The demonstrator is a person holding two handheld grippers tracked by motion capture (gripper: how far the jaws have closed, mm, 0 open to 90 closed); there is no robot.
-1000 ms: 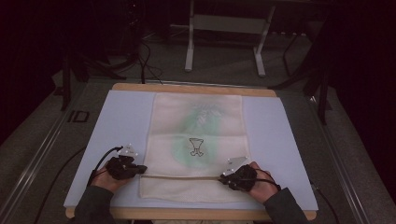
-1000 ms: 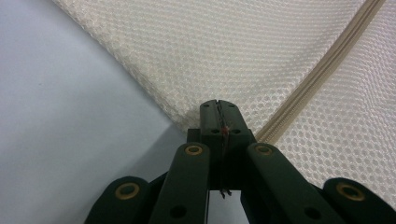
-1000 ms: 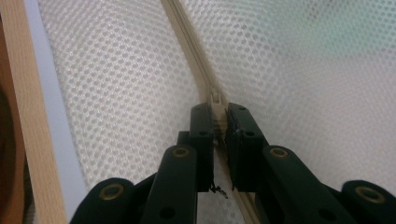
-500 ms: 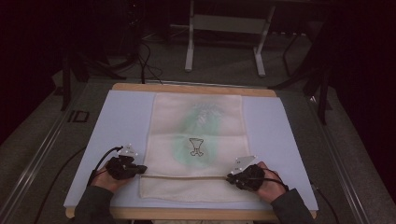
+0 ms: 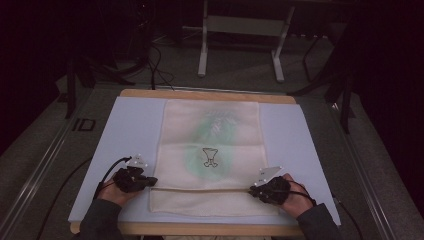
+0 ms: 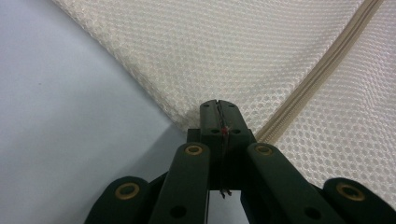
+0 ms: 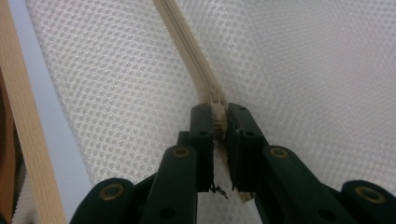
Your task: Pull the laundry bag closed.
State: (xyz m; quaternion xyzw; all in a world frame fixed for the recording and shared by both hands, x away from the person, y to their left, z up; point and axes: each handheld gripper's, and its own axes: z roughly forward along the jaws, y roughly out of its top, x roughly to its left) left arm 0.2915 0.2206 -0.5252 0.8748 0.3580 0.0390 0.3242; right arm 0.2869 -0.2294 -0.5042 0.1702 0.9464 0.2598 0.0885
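1. A cream mesh laundry bag (image 5: 212, 150) is lying flat on the pale blue mat (image 5: 125, 130) that is covering the table (image 5: 205, 93), with its long sides running away from the person.
2. Something green with a small dark printed figure is showing faintly through the mesh near the bag's middle.
3. A zipper (image 6: 322, 65) is running straight across the bag close to its near end, from one side edge to the other.
4. The left tool (image 5: 145, 183) is sitting at the bag's left edge, right where the zipper line ends, with the person's left hand (image 5: 117, 192) wrapped around it.
5. In the left gripper view that tool (image 6: 218, 112) is pinching shut on the mesh at the bag's corner, its two tips pressed together with fabric between them and the zipper just beside them.
6. The right tool (image 5: 256, 189) is resting on the zipper line near the bag's right edge, held by the right hand (image 5: 295, 195).
7. In the right gripper view that tool (image 7: 216, 116) is clamping the cream zipper slider (image 7: 216, 109), which is sitting between the tips with its nose poking out ahead.
8. The two tools are standing well apart, one at each end of the zipper.
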